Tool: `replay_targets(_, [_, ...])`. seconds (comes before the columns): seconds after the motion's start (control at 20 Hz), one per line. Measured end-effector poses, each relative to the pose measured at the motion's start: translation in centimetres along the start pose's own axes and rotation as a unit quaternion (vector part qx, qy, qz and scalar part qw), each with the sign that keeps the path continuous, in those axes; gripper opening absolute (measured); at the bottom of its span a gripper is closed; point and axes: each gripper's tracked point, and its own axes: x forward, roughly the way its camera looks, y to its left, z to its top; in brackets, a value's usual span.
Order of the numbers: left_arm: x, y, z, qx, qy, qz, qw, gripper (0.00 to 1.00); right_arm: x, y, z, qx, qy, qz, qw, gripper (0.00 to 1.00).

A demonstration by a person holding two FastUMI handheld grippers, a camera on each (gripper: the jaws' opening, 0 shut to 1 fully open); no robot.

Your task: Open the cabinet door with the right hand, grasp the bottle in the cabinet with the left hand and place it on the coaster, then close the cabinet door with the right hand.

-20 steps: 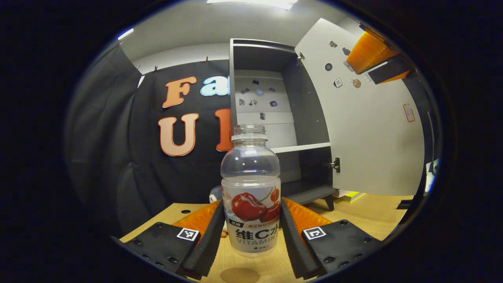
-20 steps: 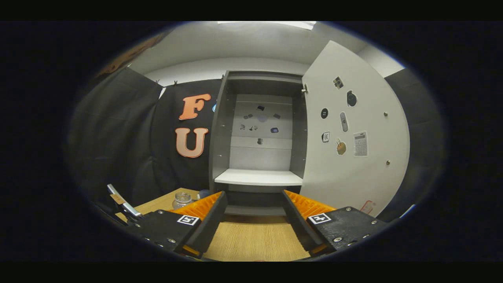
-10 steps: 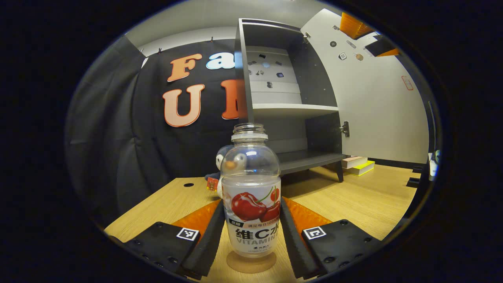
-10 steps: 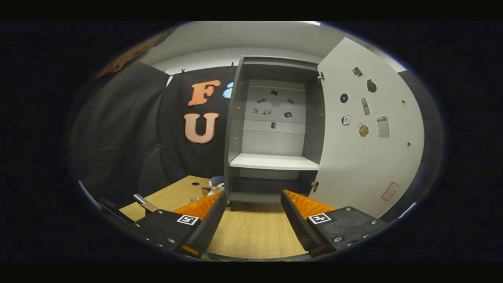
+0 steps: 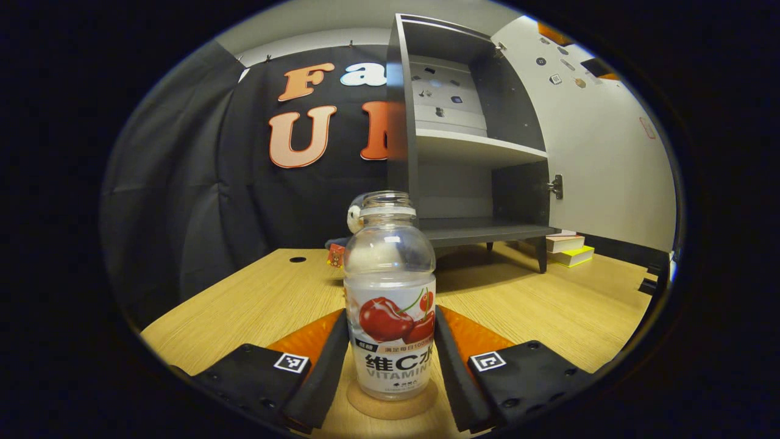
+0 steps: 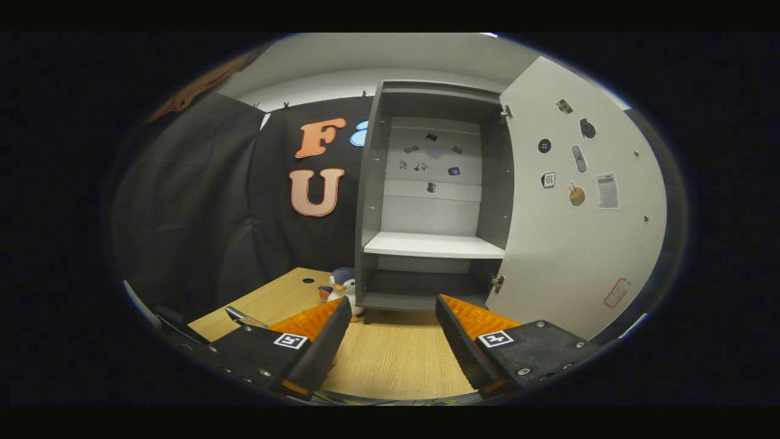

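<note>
Left gripper [image 5: 390,360] is seen clamped on the clear plastic uncapped bottle with a cherry label [image 5: 390,305], both fingers pressed to its sides. A second ago the bottle was held above the table with the round tan coaster [image 5: 392,405] low in the left gripper view; now the bottle's base is seated on the coaster, upright and centred. Placement is judged done bar the release, so the fingers would need to be spread without tipping the bottle.

Right gripper [image 6: 390,341] is held open and empty over the light wooden table [image 6: 390,366], and has been brought nearer the tall grey cabinet [image 6: 432,201] than before. The white cabinet door with stickers [image 6: 579,231] is swung wide open, so closing remains. A small plush penguin [image 6: 341,283] is noted beside the cabinet's left foot.
</note>
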Motion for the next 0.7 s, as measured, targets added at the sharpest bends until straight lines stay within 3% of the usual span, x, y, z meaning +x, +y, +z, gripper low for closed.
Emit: replay_targets(0.7, [-1.5,0.3,-0.6,0.005,0.026,0.008,1.0,0.87,0.1,0.3,-0.4,0.007,0.01,0.005,1.0,0.86])
